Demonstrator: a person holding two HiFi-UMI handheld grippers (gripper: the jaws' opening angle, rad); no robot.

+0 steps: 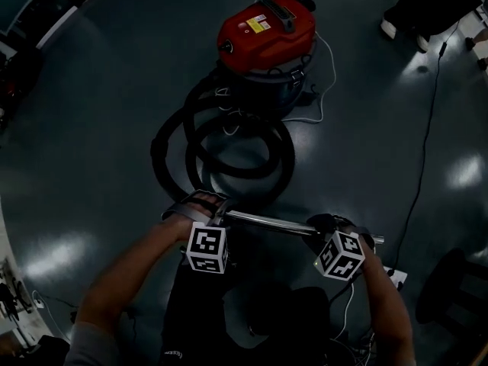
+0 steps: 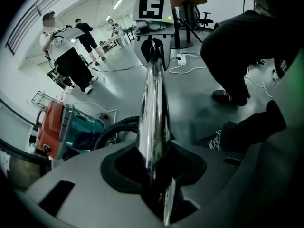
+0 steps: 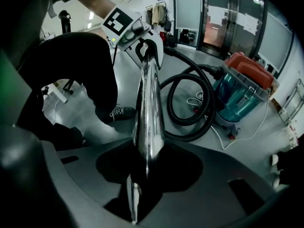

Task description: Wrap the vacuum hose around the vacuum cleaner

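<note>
The left tool is clamped on a chrome wand, its jaws pressed against the metal on both sides near the end where the wand meets a grey curved handle. The right tool grips the same wand further along, close to its other end, jaws shut on it the same way. Each gripper view looks down the shiny tube straight at the opposite tool. The wand lies roughly level across the person's front, low over the grey floor.

Just beyond it the black vacuum hose lies in loose overlapping loops on the floor, running up to the base of the vacuum cleaner, which stands upright with a red lid over a teal body. A white cord trails beside the machine on its right. The hose sits in front of the cleaner, not around it.
</note>
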